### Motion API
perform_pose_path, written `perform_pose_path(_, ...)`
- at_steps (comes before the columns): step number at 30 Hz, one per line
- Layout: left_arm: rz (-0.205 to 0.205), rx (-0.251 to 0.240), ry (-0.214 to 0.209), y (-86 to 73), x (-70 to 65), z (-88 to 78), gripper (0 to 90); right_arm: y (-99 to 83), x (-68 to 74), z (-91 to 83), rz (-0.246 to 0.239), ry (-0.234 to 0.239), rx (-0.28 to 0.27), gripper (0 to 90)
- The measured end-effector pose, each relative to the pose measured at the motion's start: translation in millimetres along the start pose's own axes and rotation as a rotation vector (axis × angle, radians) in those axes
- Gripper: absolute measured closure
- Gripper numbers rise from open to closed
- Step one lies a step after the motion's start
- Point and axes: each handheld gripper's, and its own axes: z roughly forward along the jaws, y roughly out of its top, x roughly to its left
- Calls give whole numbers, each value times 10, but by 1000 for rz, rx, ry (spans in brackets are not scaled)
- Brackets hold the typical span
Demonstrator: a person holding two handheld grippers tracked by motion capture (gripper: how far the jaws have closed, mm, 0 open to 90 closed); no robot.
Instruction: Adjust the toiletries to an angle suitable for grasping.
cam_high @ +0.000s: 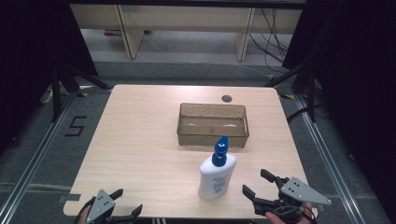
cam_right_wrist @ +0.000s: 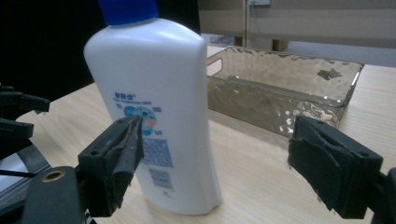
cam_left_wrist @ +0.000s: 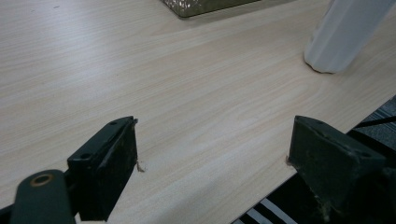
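**Here, both tongs gape near a standing bottle**

Down at the near edge of the pale wood-grain tabletop, the left tongs hang with their two black jaws spread wide and nothing between them. In the left gripper view the left tongs look along bare wood, the jaws sitting just over the tabletop's near rim, with a dark striped floor strip showing under the right-hand jaw. A grey three-cornered plate sits on top of this tool in the high view, and the person's hand grips it from below.

The right tongs are at the near right corner, likewise spread apart and holding nothing, a grey plate on top and a hand beneath. In the right gripper view the right tongs frame the white plastic bottle with a blue pump cap, which stands upright on the tabletop just beyond the jaws; no jaw touches it. Its printed label faces that camera.

In the high view the bottle stands near the front edge, just left of the right tongs and well apart from the left ones. Behind it, near the middle of the tabletop, rests a translucent smoky-brown rectangular plastic bin, open-topped, its textured walls plain in the right gripper view. A small round dark grommet sits in the tabletop beyond the bin.
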Motion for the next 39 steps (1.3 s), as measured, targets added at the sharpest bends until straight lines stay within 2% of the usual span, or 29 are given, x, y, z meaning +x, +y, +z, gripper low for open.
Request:
perform_pose_path(3, 2, -2, -3, 3, 6, 4, 148, 21, 22, 6, 1, 5, -16, 185)
perform_pose_path(4, 1, -8, -8, -2, 7, 14, 148, 37, 22, -6, -6, 12, 3, 185)
perform_pose_path(5, 3, 0, 0, -1, 2, 3, 148, 50, 33, 8, -4, 21, -15, 185)
perform_pose_path(6, 1, 4, 5, 2, -2, -3, 148, 59, 41, -5, -8, 10, -3, 186)
perform_pose_path(9, 2, -6, 1, 3, 3, -1, 148, 76, 65, 6, 0, 25, 0, 188)
perform_pose_path(13, 5, -2, 2, 3, 5, 1, 148, 98, 73, 30, -9, 27, -16, 190)
perform_pose_path(14, 3, -2, 1, 2, 4, 1, 148, 109, 67, 26, -26, 16, -13, 190)
perform_pose_path(15, 2, -1, 3, 2, 3, 1, 148, 121, 78, 25, -12, 22, -7, 190)
perform_pose_path(16, 2, -1, 3, 2, 3, 1, 148, 128, 69, 34, -32, 18, -16, 191)
perform_pose_path(17, 0, 2, 4, 2, 3, 2, 148, 128, 69, 34, -32, 18, -16, 191)
perform_pose_path(26, 6, 10, 5, 5, 16, -3, 148, 233, 90, 61, -31, 53, -29, 206)
perform_pose_path(27, 2, 9, 5, 4, 13, -3, 148, 250, 84, 59, -45, 47, -30, 206)
perform_pose_path(29, 0, 5, 1, 3, 19, 0, 148, 278, 103, 64, -28, 59, -24, 210)
perform_pose_path(30, -1, 7, 3, 2, 20, 0, 148, 295, 97, 72, -44, 52, -35, 211)
perform_pose_path(33, -7, 6, 7, 1, 18, -1, 149, 344, 125, 94, -51, 63, -31, 213)
perform_pose_path(34, -8, 4, 6, 2, 17, -1, 149, 359, 129, 102, -63, 52, -31, 213)
perform_pose_path(35, -8, 4, 6, 2, 17, -1, 148, 369, 144, 113, -48, 61, -27, 216)
perform_pose_path(36, 0, 6, 4, 2, 21, -2, 149, 381, 149, 118, -57, 54, -30, 221)
perform_pose_path(39, -2, 11, 11, 2, 23, -4, 148, 410, 157, 155, -62, 76, -42, 223)
